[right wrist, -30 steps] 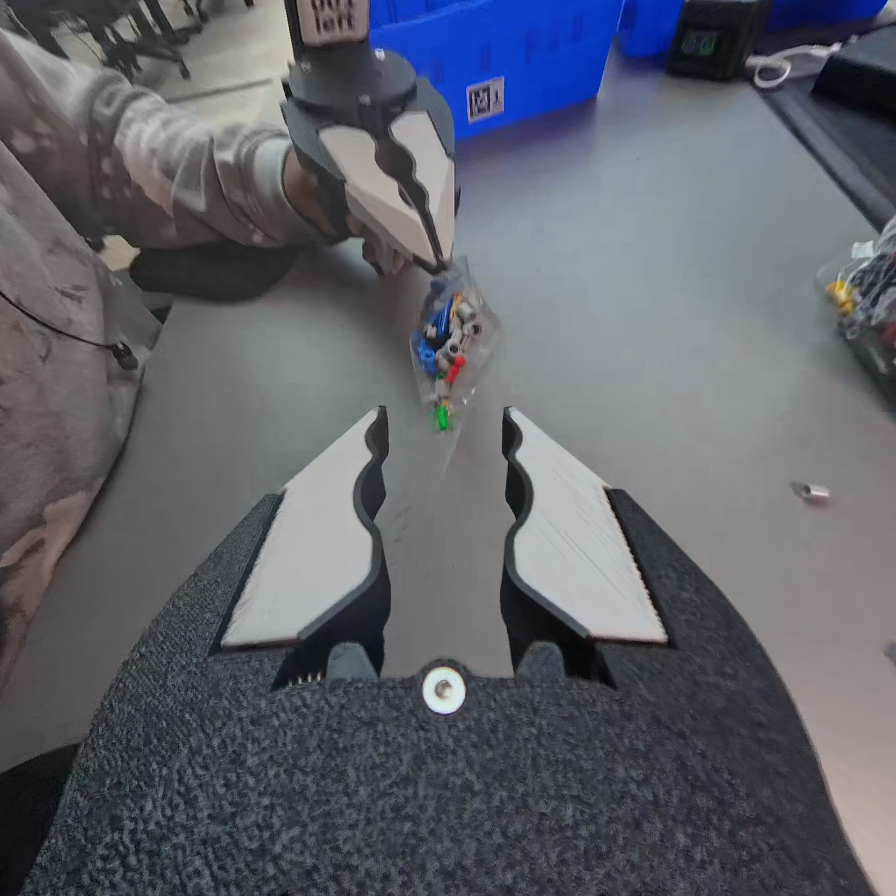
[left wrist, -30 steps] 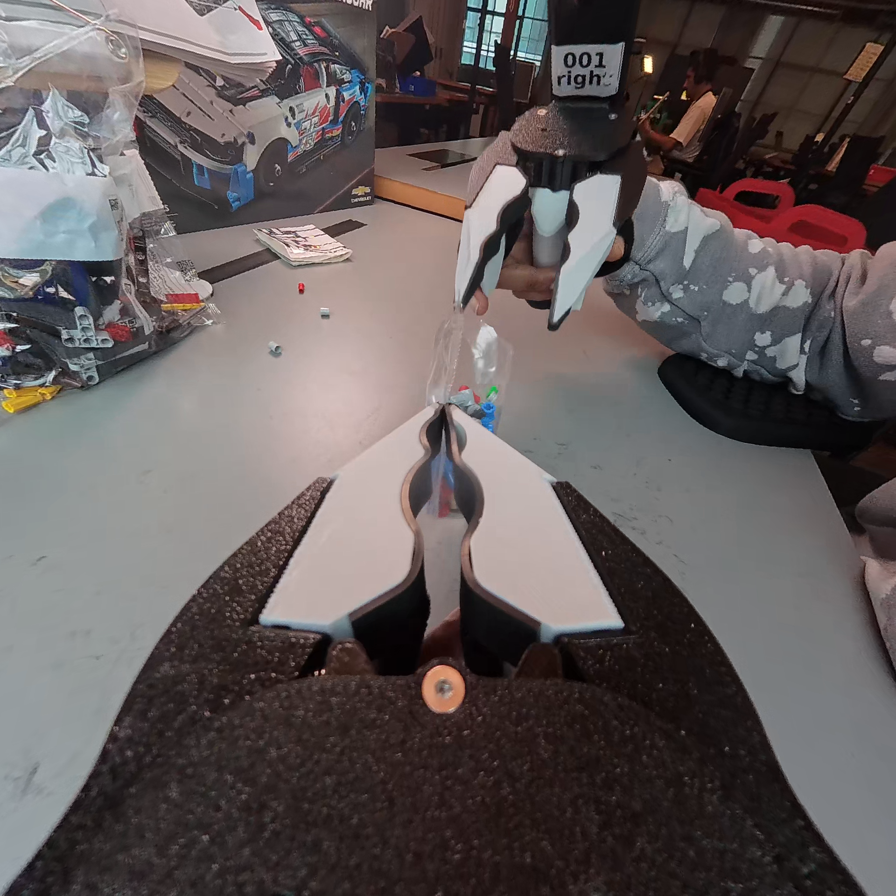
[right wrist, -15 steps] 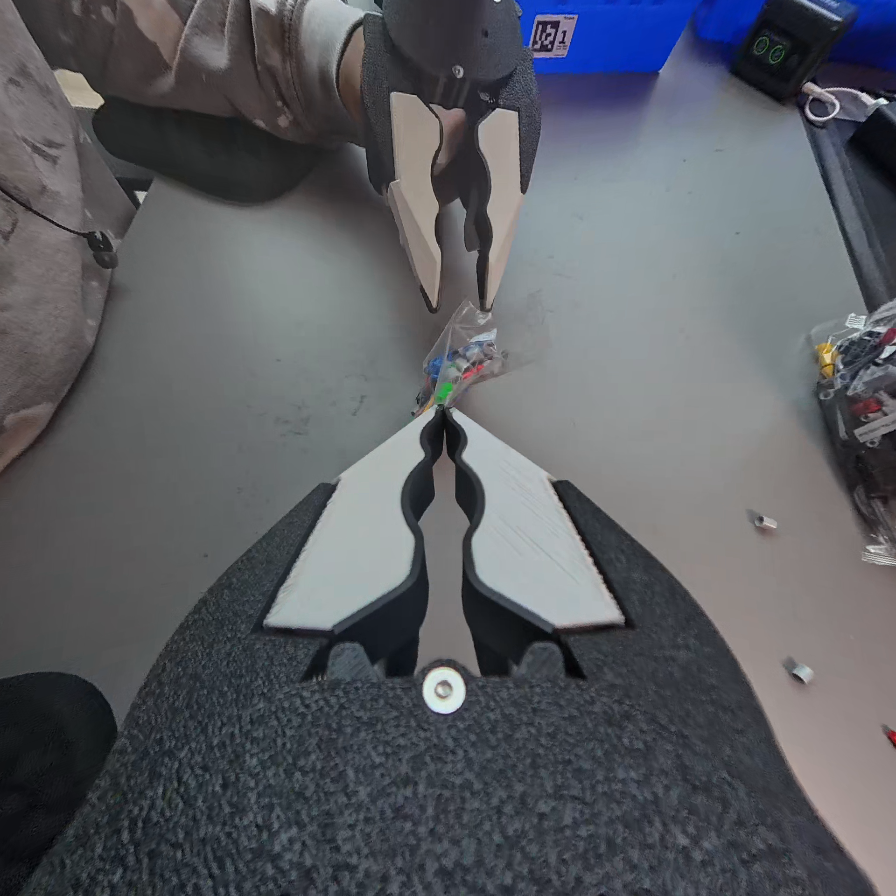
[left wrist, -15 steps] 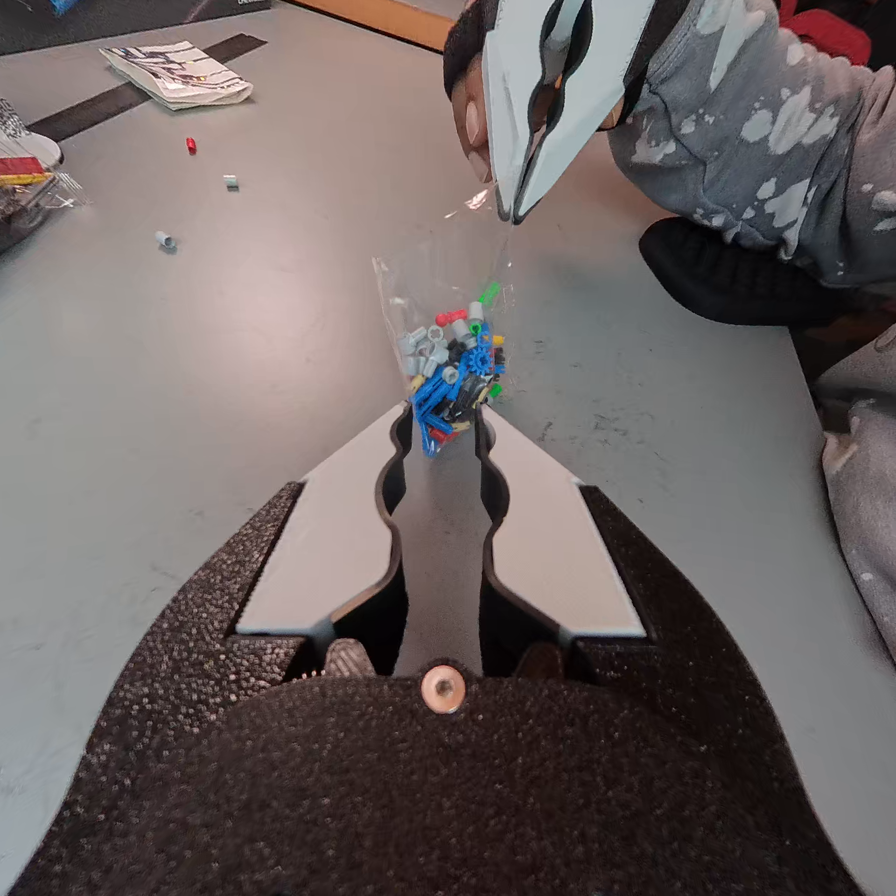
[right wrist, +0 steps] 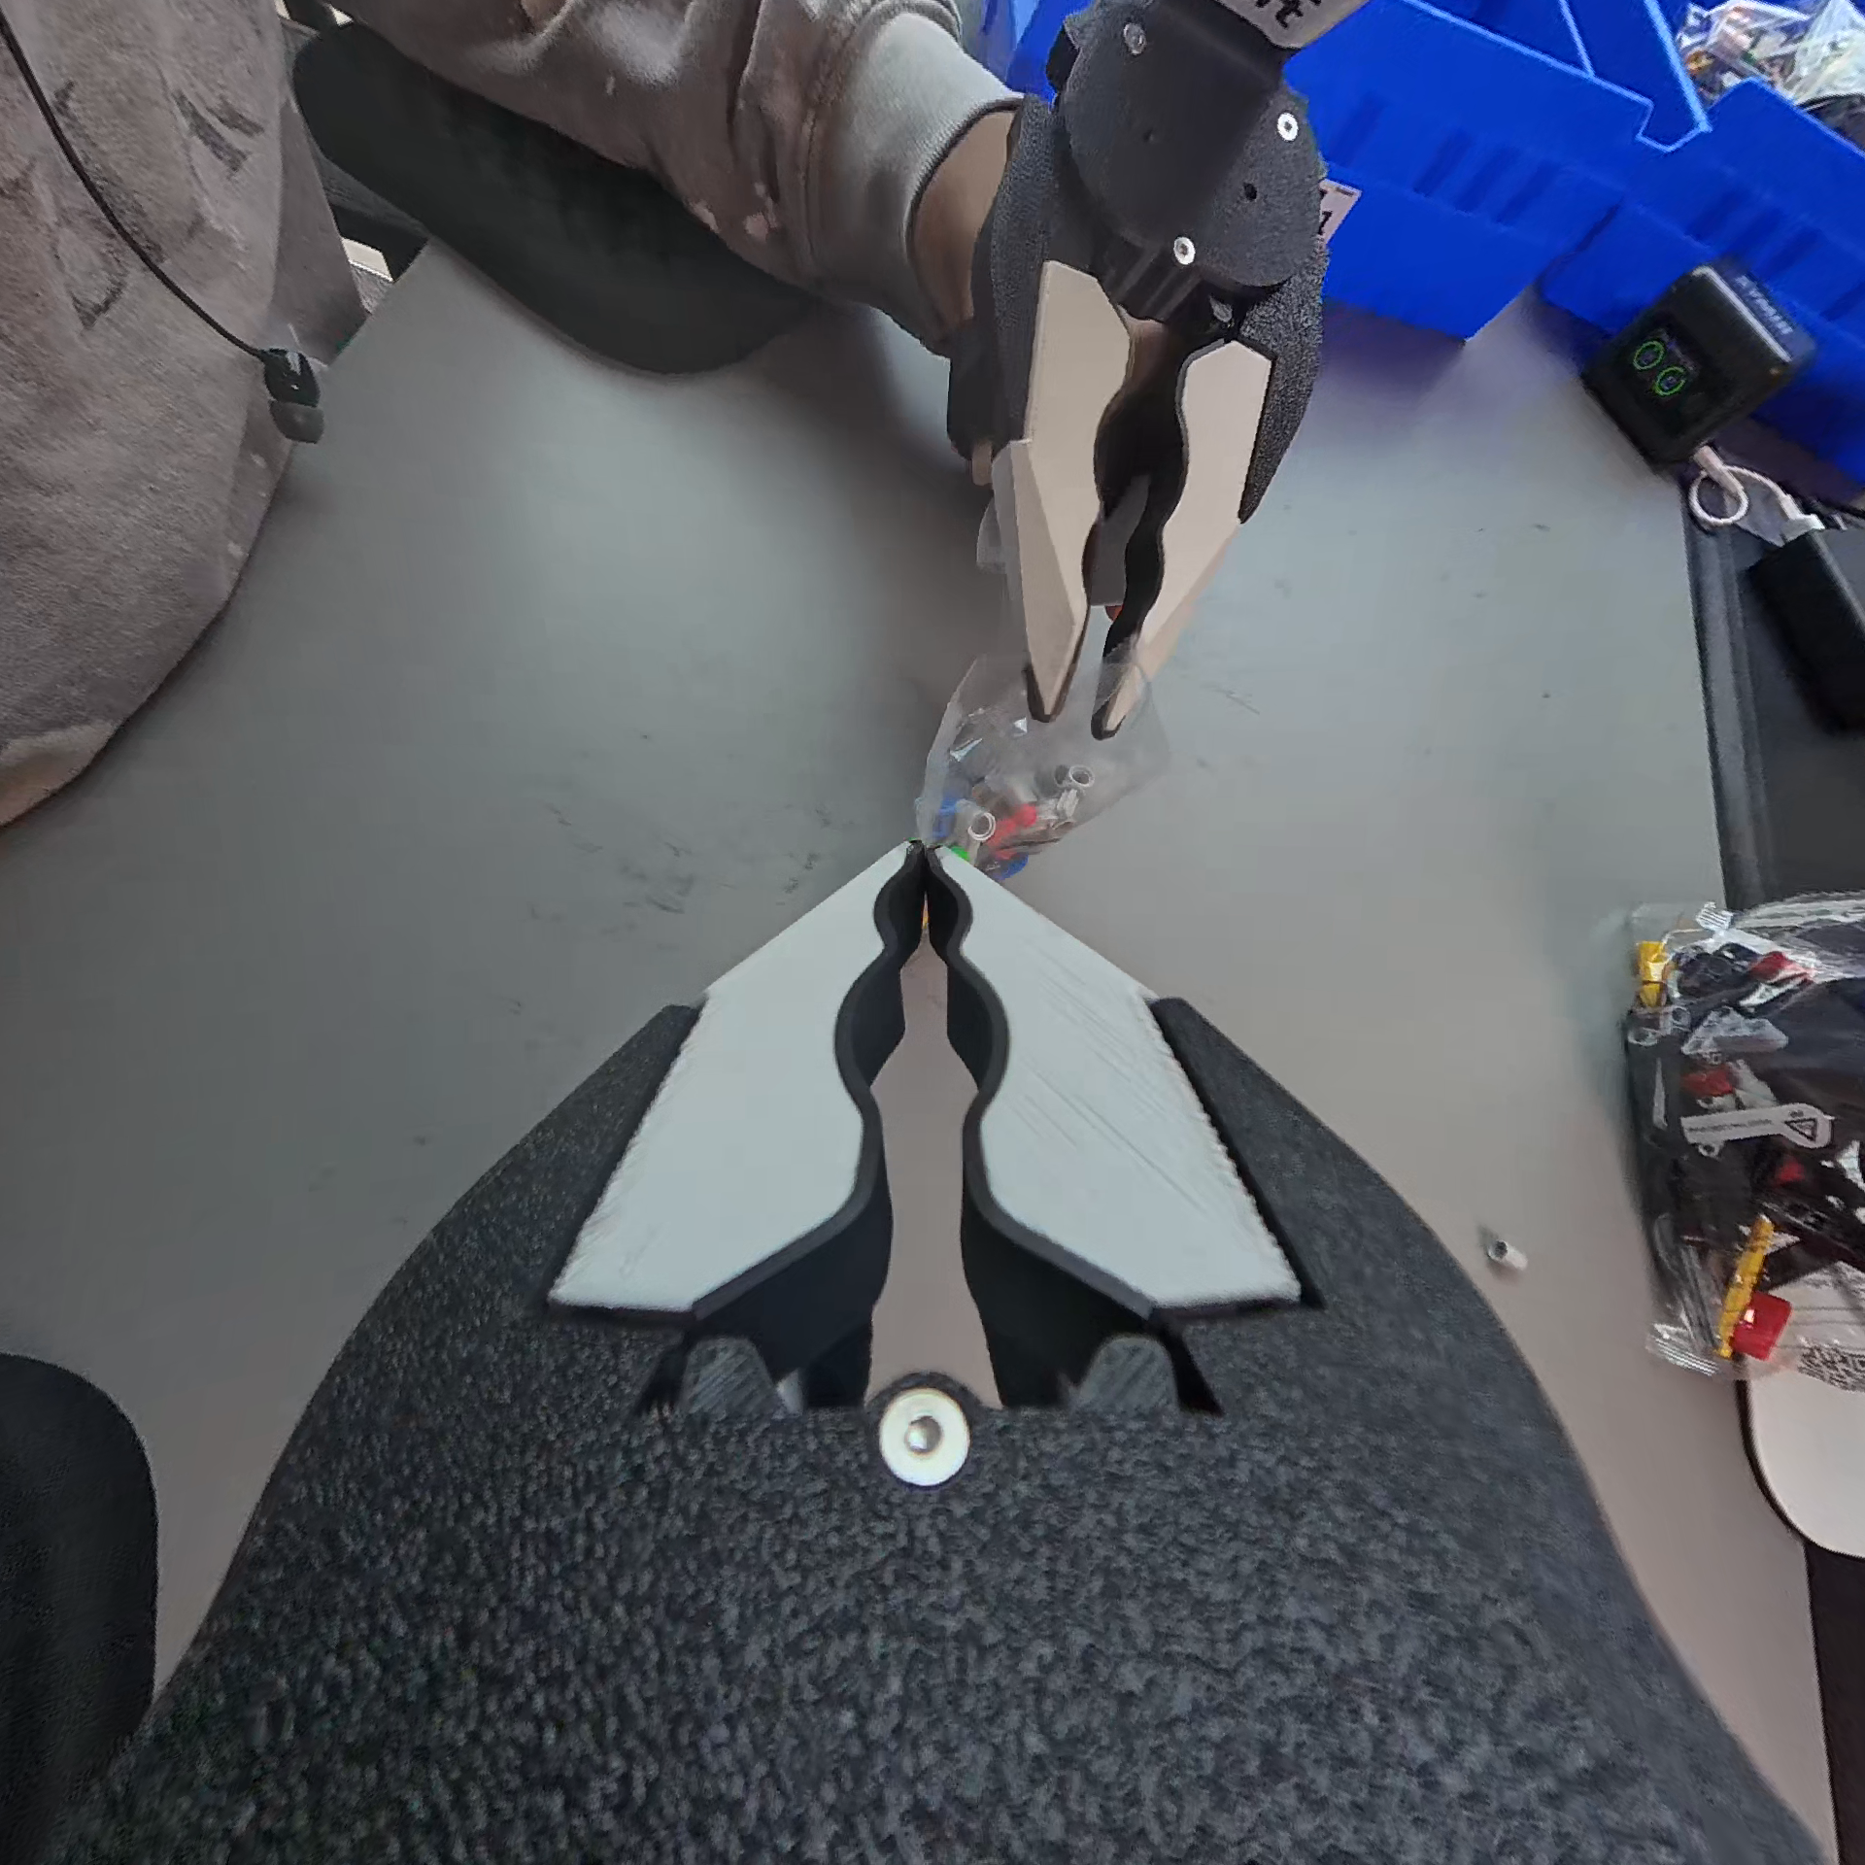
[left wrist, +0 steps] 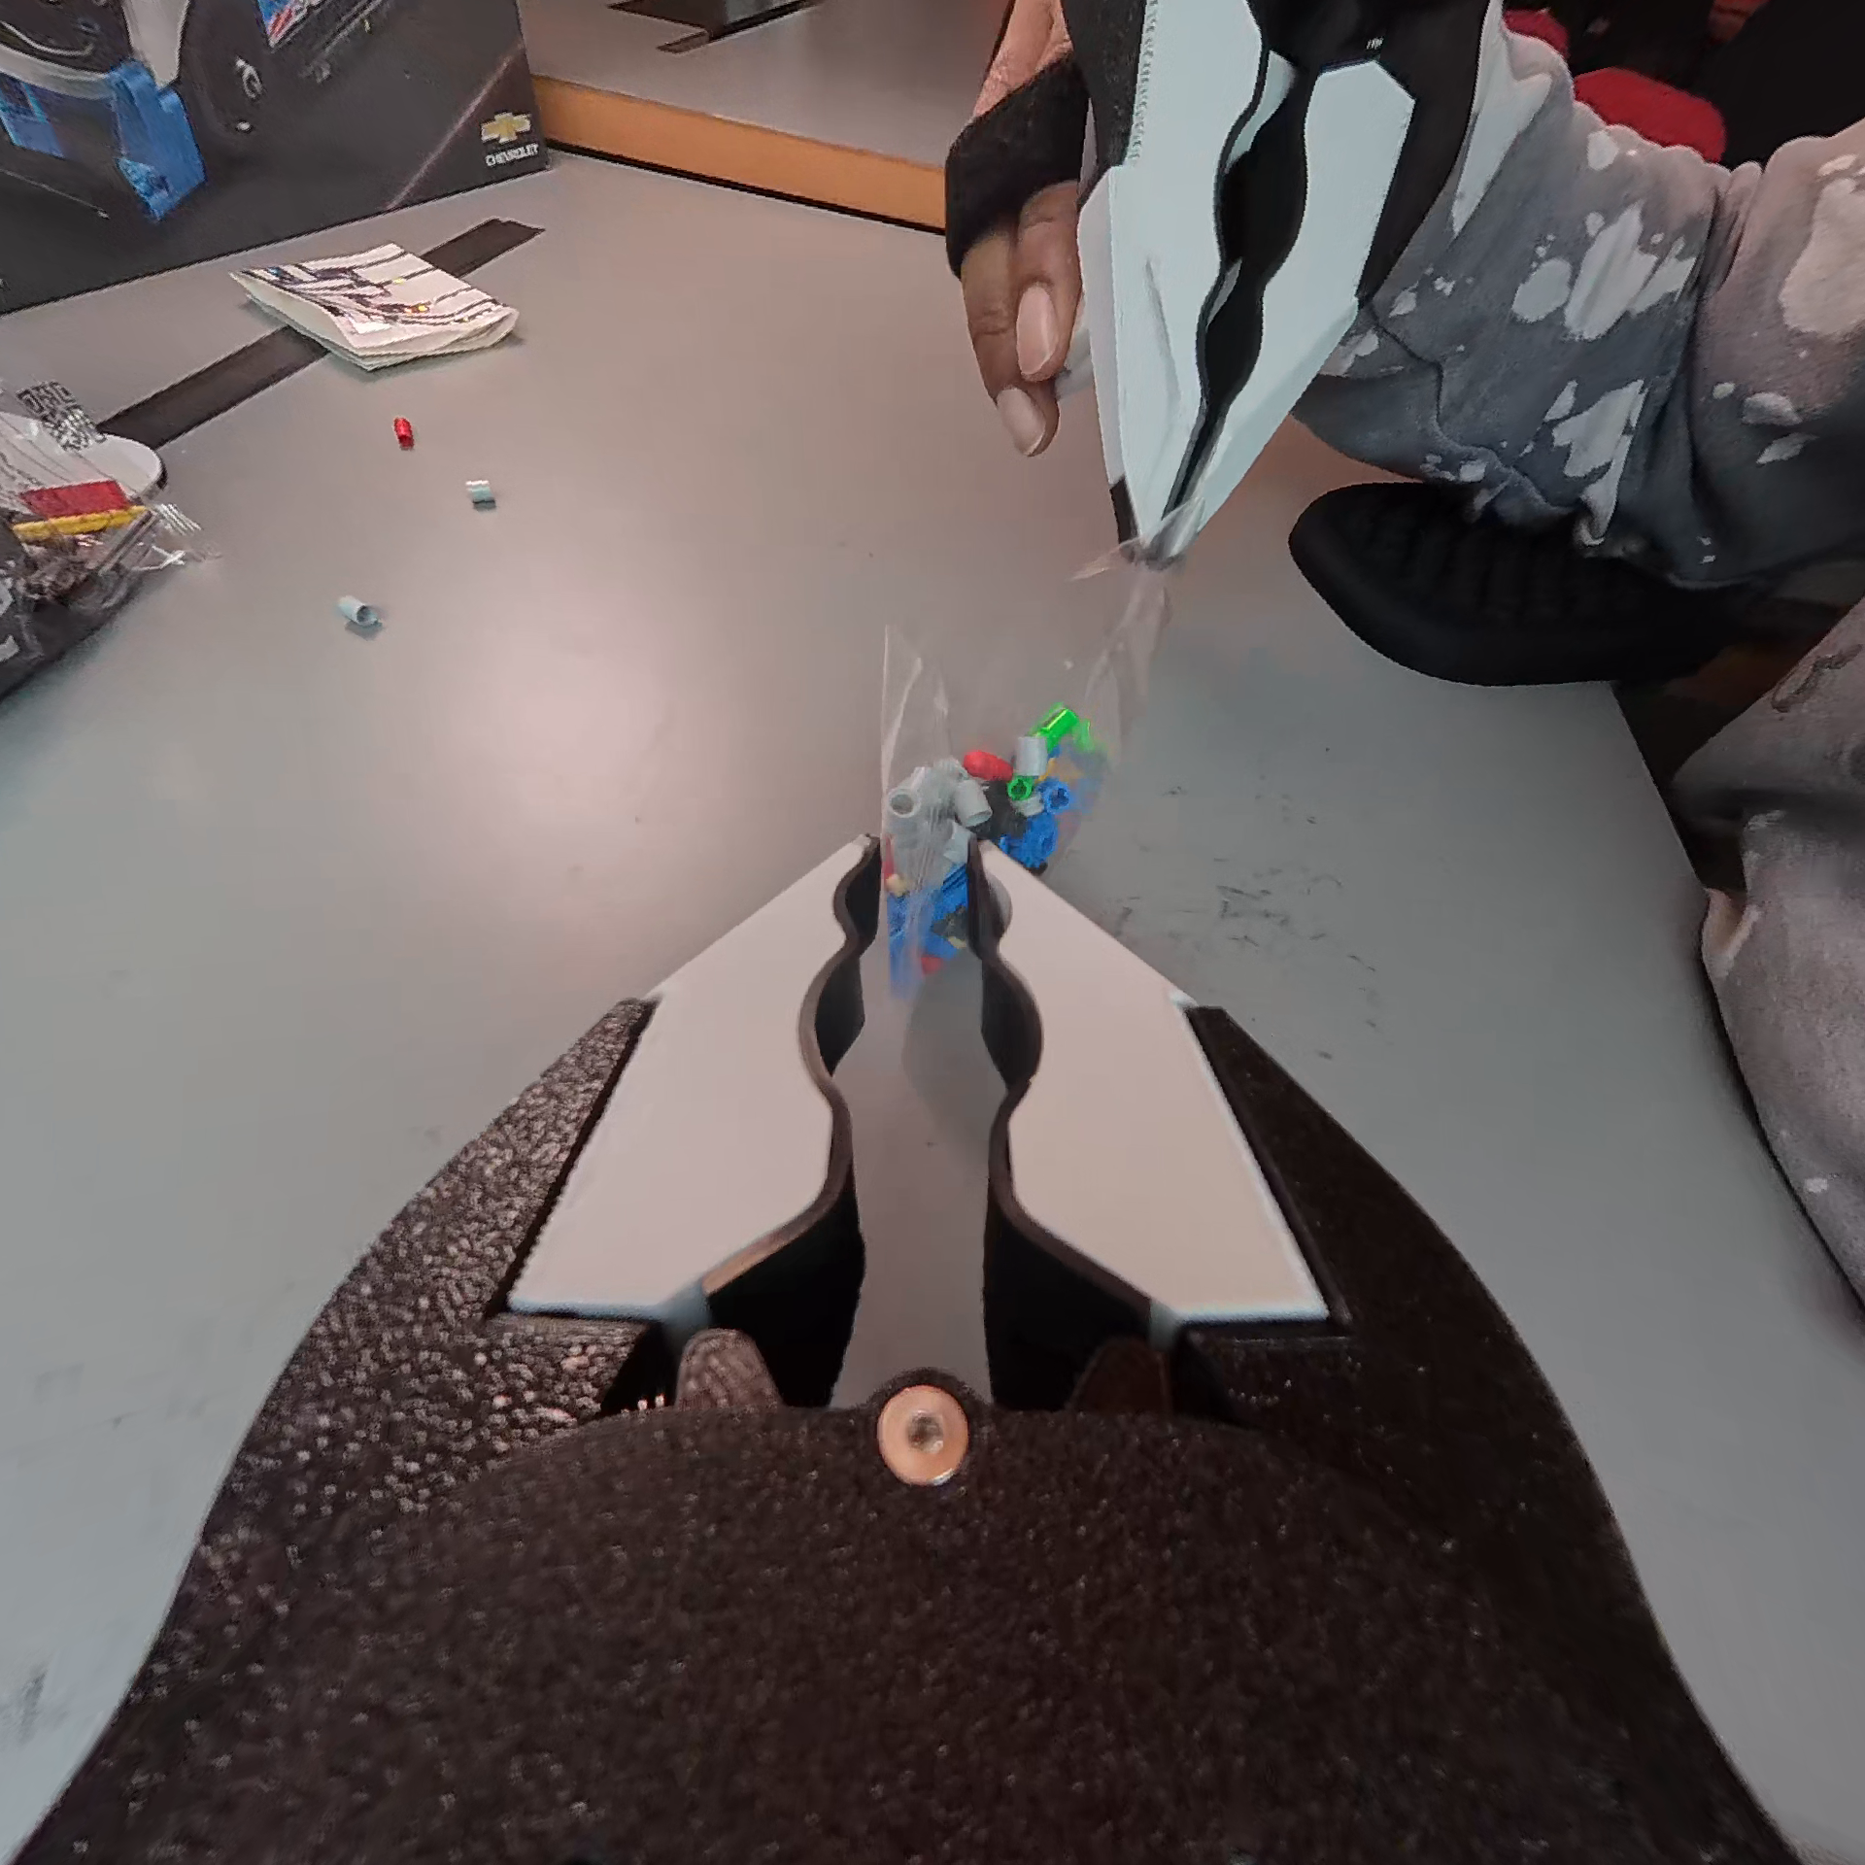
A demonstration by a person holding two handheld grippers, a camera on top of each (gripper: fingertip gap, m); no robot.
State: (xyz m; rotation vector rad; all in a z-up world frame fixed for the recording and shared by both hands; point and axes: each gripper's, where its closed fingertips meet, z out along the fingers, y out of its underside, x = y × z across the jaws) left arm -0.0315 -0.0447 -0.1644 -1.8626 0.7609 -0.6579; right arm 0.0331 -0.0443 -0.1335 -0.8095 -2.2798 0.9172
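Note:
A small clear bag of coloured building pieces (left wrist: 969,797) hangs just above the grey table (left wrist: 505,807). My right gripper (right wrist: 923,856) is shut on one corner of the bag (right wrist: 1019,797). In the left wrist view the right gripper (left wrist: 1161,535) pinches the bag's top from the upper right. My left gripper (left wrist: 923,848) has its jaws narrowly apart, with the bag's lower end between the fingertips. The right wrist view shows the left gripper (right wrist: 1077,719) pointing down at the bag's far end.
A boxed car kit (left wrist: 252,101), a booklet (left wrist: 378,308), loose red (left wrist: 403,432), pale blue (left wrist: 481,492) and grey (left wrist: 355,612) pieces lie at left. Blue bins (right wrist: 1514,151), a black device (right wrist: 1695,373) and a bag of parts (right wrist: 1756,1130) sit at right. Spacing between my two grippers at the tips: around 8 cm.
The left gripper let go of the bag and opened, then narrowed around its lower end. The right gripper closed on the bag's corner and lifted it.

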